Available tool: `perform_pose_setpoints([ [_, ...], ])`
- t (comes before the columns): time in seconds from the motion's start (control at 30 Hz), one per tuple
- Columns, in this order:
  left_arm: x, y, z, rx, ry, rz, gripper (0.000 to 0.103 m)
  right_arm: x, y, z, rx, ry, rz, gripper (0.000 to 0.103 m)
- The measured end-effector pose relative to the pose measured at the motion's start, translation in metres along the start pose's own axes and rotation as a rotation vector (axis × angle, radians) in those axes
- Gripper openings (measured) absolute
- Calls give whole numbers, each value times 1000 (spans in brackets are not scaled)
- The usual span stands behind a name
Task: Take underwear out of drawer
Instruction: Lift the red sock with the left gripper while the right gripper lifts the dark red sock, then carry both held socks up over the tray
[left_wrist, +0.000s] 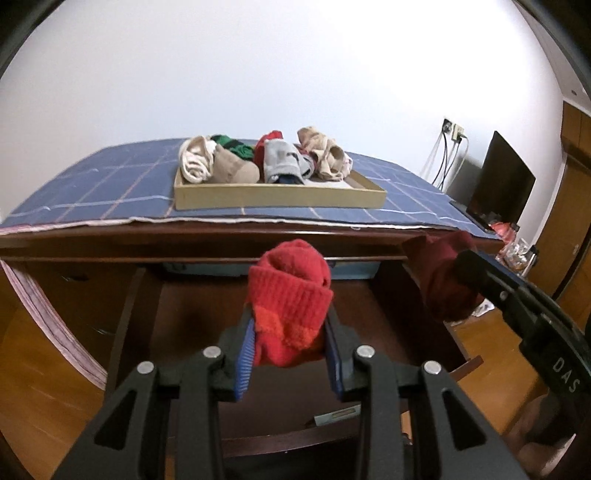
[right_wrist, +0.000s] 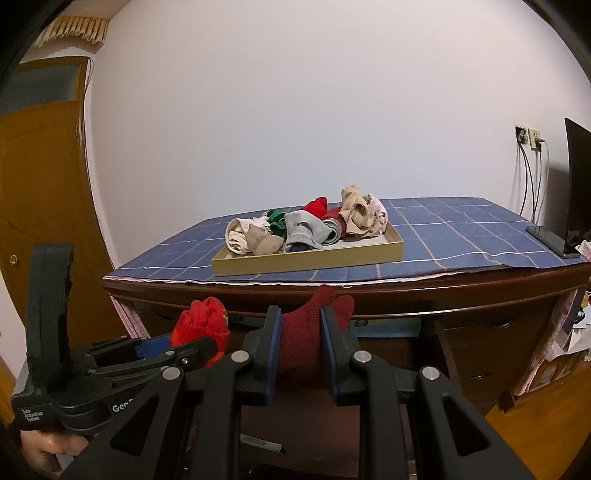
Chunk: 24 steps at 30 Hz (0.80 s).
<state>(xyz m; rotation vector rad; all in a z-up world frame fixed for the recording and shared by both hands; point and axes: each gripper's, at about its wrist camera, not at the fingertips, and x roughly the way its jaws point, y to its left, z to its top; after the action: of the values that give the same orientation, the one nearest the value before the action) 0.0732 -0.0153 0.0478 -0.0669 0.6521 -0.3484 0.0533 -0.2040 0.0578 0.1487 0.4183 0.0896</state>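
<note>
My left gripper (left_wrist: 290, 315) is shut on a bright red knitted garment (left_wrist: 291, 291), rolled up and held above the open wooden drawer (left_wrist: 177, 314). In the right wrist view the same gripper (right_wrist: 205, 345) and its bright red garment (right_wrist: 201, 323) sit at lower left. My right gripper (right_wrist: 300, 319) is shut on a dark red knitted garment (right_wrist: 301, 343) in front of the desk edge. From the left wrist view it shows at the right (left_wrist: 467, 267), with the dark red garment (left_wrist: 439, 273). On the desk, a shallow cardboard tray (left_wrist: 280, 199) (right_wrist: 306, 264) holds several garments.
A blue checked cloth (left_wrist: 92, 188) covers the desk top. A dark monitor (left_wrist: 502, 177) and a phone (right_wrist: 550, 240) stand at the right, with cables at a wall socket (right_wrist: 530, 138). A wooden door (right_wrist: 40, 177) is at the left. A small card (left_wrist: 336, 415) lies in the drawer.
</note>
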Motion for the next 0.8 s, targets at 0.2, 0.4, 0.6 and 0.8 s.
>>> perform_pose_setpoints([
  [0.2, -17, -9, 3, 33, -47, 26, 32, -9, -1, 2, 2, -29, 2, 23],
  [0.4, -34, -15, 8, 57, -111, 46, 32, -19, -3, 7, 3, -71, -13, 23],
  [0.6, -48, -15, 14, 69, -155, 68, 32, -25, -6, 12, 14, -91, -15, 23],
  [0.8, -56, -14, 18, 67, -177, 66, 32, -33, -6, 20, -5, -122, -31, 23],
])
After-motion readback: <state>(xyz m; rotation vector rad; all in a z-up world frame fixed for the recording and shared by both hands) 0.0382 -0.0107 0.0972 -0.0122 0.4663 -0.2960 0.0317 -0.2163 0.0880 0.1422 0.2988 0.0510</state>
